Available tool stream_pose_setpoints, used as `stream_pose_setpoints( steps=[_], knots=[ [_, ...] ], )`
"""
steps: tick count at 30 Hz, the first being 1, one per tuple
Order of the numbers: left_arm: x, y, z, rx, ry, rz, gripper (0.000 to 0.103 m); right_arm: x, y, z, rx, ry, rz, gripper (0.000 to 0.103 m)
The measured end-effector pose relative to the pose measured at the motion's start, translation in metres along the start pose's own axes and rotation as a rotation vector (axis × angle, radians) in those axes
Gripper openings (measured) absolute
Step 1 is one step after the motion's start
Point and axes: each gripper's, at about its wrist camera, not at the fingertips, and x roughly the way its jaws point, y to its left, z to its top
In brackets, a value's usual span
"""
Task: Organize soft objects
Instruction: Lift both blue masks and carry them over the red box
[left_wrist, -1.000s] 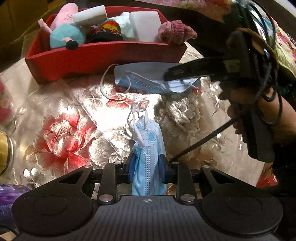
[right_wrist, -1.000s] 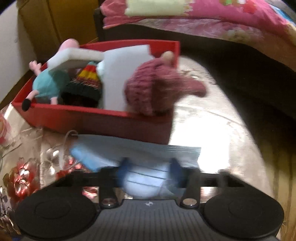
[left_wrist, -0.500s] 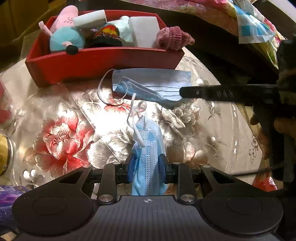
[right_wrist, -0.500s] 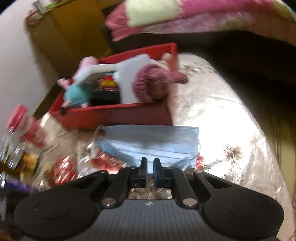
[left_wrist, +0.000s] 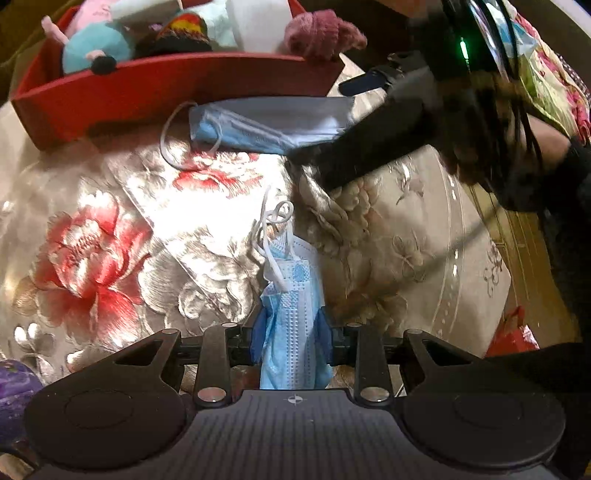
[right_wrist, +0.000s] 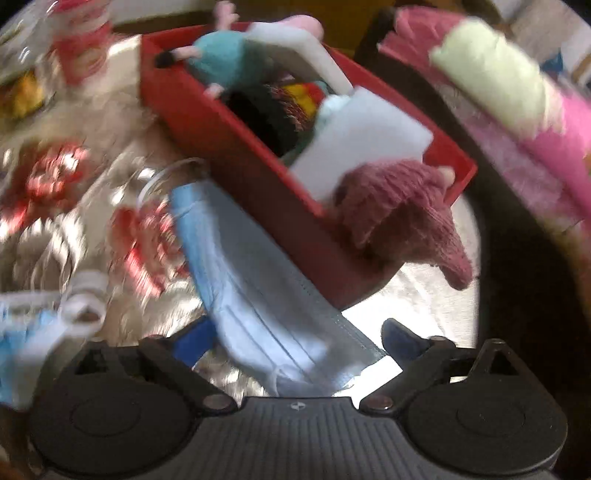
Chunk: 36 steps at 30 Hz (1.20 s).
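My left gripper (left_wrist: 291, 328) is shut on a folded blue face mask (left_wrist: 290, 314) whose white ear loops trail onto the cloth. A second blue mask (left_wrist: 266, 122) (right_wrist: 266, 295) lies flat in front of the red bin (left_wrist: 177, 88) (right_wrist: 258, 173). My right gripper (right_wrist: 299, 338) (left_wrist: 332, 122) is tilted over that mask's right end; its jaws are opening wide, with the mask between them and not pinched. The bin holds a plush toy (left_wrist: 96, 48), a striped knit hat (left_wrist: 184, 33), white sponge blocks (right_wrist: 362, 147), and a maroon knit hat (right_wrist: 399, 210) draped over its rim.
A shiny floral tablecloth (left_wrist: 92, 258) covers the table, whose edge curves down at the right (left_wrist: 495, 280). A purple object (left_wrist: 14, 391) sits at the near left. A red-lidded jar (right_wrist: 81, 55) stands blurred beyond the bin. Pink bedding (right_wrist: 517, 92) lies behind.
The right gripper let go of the flat mask and pulled back shut and empty. It has since rolled, come back over the mask's end and opened wide. The left gripper still holds its mask.
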Motion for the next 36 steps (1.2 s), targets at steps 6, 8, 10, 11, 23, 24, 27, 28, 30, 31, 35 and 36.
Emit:
stream_pose_setpoints(
  steps=[6,8,10,11,23,24,27,28,30,31,35,36],
  knots=[
    [0.003,0.005,0.002,-0.016,0.012,0.006,0.032,0.000,-0.027,-0.012,0.219,0.021,0.135,0.057],
    [0.002,0.005,0.001,-0.018,0.010,0.010,0.032,-0.005,-0.024,-0.016,0.252,0.036,0.122,0.050],
    [0.000,0.006,0.000,-0.015,0.007,0.012,0.032,-0.012,-0.018,-0.020,0.288,0.051,0.117,0.039],
    [-0.001,0.005,0.000,-0.013,0.005,0.013,0.032,-0.016,-0.015,-0.022,0.293,0.057,0.113,0.034],
    [-0.013,0.006,-0.008,-0.013,-0.030,0.023,0.032,-0.047,-0.004,-0.062,0.657,-0.002,0.263,0.000],
    [-0.015,0.006,-0.007,-0.016,-0.034,0.022,0.031,-0.050,-0.002,-0.063,0.667,-0.017,0.270,0.000],
    [-0.023,0.005,-0.005,-0.018,-0.056,0.010,0.031,-0.063,0.001,-0.066,0.724,-0.078,0.285,0.000],
    [-0.026,0.004,-0.004,-0.017,-0.066,0.007,0.031,-0.066,0.000,-0.067,0.748,-0.100,0.298,0.000],
    [-0.030,0.005,-0.003,-0.023,-0.082,0.003,0.031,-0.073,-0.002,-0.067,0.790,-0.134,0.326,0.000],
    [-0.032,0.006,-0.003,-0.024,-0.086,0.001,0.031,-0.077,-0.004,-0.068,0.802,-0.147,0.338,0.000],
    [-0.037,0.011,-0.002,-0.042,-0.099,0.001,0.031,-0.083,-0.004,-0.068,0.857,-0.190,0.373,0.000],
    [-0.038,0.012,-0.001,-0.048,-0.102,0.001,0.031,-0.084,-0.004,-0.068,0.877,-0.202,0.387,0.000]
  ],
)
